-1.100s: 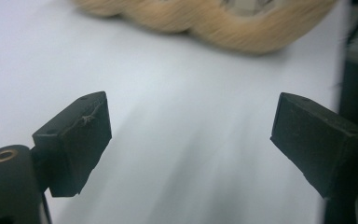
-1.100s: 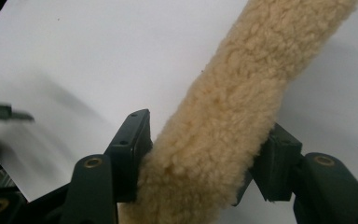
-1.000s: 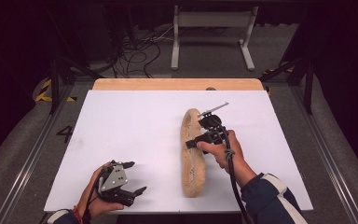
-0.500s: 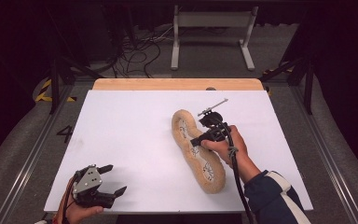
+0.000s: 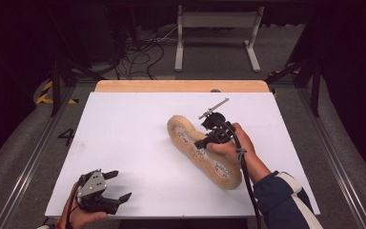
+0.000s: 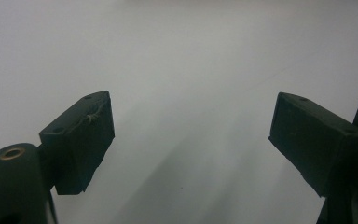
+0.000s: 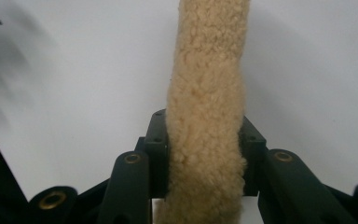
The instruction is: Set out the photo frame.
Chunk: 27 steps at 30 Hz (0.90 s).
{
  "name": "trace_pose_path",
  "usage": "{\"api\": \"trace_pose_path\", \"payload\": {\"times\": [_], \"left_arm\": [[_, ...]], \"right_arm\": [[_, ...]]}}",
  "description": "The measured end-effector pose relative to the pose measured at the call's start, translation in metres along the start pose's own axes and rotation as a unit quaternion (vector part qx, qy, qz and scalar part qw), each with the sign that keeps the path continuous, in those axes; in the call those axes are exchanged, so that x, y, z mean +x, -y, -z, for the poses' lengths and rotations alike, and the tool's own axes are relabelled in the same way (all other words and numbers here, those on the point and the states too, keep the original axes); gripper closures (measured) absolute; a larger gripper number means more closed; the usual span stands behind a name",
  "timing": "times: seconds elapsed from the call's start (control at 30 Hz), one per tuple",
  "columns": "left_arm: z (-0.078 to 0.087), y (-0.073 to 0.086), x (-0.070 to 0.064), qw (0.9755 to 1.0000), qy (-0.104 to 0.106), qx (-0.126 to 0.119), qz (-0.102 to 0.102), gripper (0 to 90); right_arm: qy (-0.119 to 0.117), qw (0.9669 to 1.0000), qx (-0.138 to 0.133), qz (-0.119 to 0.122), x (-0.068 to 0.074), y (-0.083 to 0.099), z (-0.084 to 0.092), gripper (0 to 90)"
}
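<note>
Two handheld grippers work a white table (image 5: 138,143), seen from the high view: the right gripper (image 5: 208,135) sits over the middle of a long, tan fleece-lined insole (image 5: 201,151) that lies diagonally right of centre, its far end curling left. The left gripper (image 5: 106,187) hovers at the near left corner, well apart from the insole, jaws spread and empty.

Left gripper view: both black pads (image 6: 81,140) stand wide apart over bare white tabletop (image 6: 191,70), nothing between them.

Right gripper view: the jaws, which have just been closing, press on either flank of the fleecy insole (image 7: 207,93), which runs upright between them and away across the table (image 7: 74,70); the pile bulges slightly at the pinch.

Judged from this, the step in hand is securing the grasp at mid-length. The next move likely calls for a lift or turn with steady squeeze, since the soft, floppy piece may sag at both ends; the left gripper would need to travel right to support one.
</note>
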<state>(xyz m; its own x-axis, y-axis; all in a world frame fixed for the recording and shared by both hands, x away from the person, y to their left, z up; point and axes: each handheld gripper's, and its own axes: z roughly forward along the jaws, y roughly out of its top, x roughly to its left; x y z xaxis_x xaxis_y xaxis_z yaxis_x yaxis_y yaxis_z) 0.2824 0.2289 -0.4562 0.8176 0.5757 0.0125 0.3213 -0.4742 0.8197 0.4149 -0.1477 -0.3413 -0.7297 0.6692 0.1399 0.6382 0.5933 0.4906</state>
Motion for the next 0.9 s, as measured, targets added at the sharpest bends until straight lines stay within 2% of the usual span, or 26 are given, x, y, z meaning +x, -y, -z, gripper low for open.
{"api": "trace_pose_path", "payload": {"times": [0.03,0.07,0.1,0.2,0.23,0.27,0.37,0.47,0.53,0.6,0.73,0.9], "left_arm": [[0.0,0.0,0.0,1.0,0.0,0.0,0.0,14.3],[-0.001,0.0,-0.001,1.0,0.002,-0.001,0.002,14.3],[-0.001,0.0,-0.001,1.0,0.003,0.001,0.0,14.3],[-0.002,0.0,-0.001,1.0,0.005,0.005,-0.003,14.3],[-0.001,0.0,-0.002,1.0,0.004,0.006,-0.003,14.3],[-0.001,0.0,-0.001,1.0,0.003,0.007,-0.004,14.3],[0.0,0.0,0.0,1.0,0.003,0.003,0.003,14.3],[-0.001,0.0,-0.001,1.0,0.004,0.006,-0.003,14.3],[-0.002,0.0,-0.001,0.9999,0.004,0.01,-0.002,14.3],[-0.002,0.0,-0.001,0.9999,0.006,0.011,-0.002,14.2],[-0.006,-0.003,-0.001,0.9999,0.011,0.005,-0.001,14.1],[-0.018,-0.014,0.004,0.9999,0.014,0.007,0.0,13.9]], "right_arm": [[-0.003,1.0,0.001,0.009,0.001,-0.001,0.001,66.0],[-0.01,0.9995,0.005,0.03,0.005,-0.002,0.002,66.0],[-0.01,0.9995,0.005,0.03,0.005,-0.002,0.002,66.0],[-0.02,0.9978,0.018,0.06,0.012,-0.005,-0.001,65.9],[-0.027,0.996,0.022,0.082,0.018,-0.006,-0.004,66.0],[-0.027,0.996,0.022,0.082,0.018,-0.006,-0.004,66.0],[-0.046,0.993,0.026,0.106,0.027,-0.009,-0.008,66.0],[-0.072,0.9873,0.038,0.136,0.038,-0.012,-0.013,65.9],[-0.074,0.985,0.056,0.145,0.042,-0.013,-0.018,65.6],[-0.077,0.9839,0.062,0.149,0.042,-0.012,-0.02,65.5],[-0.07,0.9852,0.056,0.146,0.037,-0.011,-0.021,64.4],[-0.066,0.986,0.047,0.146,0.034,-0.009,-0.023,57.5]]}}
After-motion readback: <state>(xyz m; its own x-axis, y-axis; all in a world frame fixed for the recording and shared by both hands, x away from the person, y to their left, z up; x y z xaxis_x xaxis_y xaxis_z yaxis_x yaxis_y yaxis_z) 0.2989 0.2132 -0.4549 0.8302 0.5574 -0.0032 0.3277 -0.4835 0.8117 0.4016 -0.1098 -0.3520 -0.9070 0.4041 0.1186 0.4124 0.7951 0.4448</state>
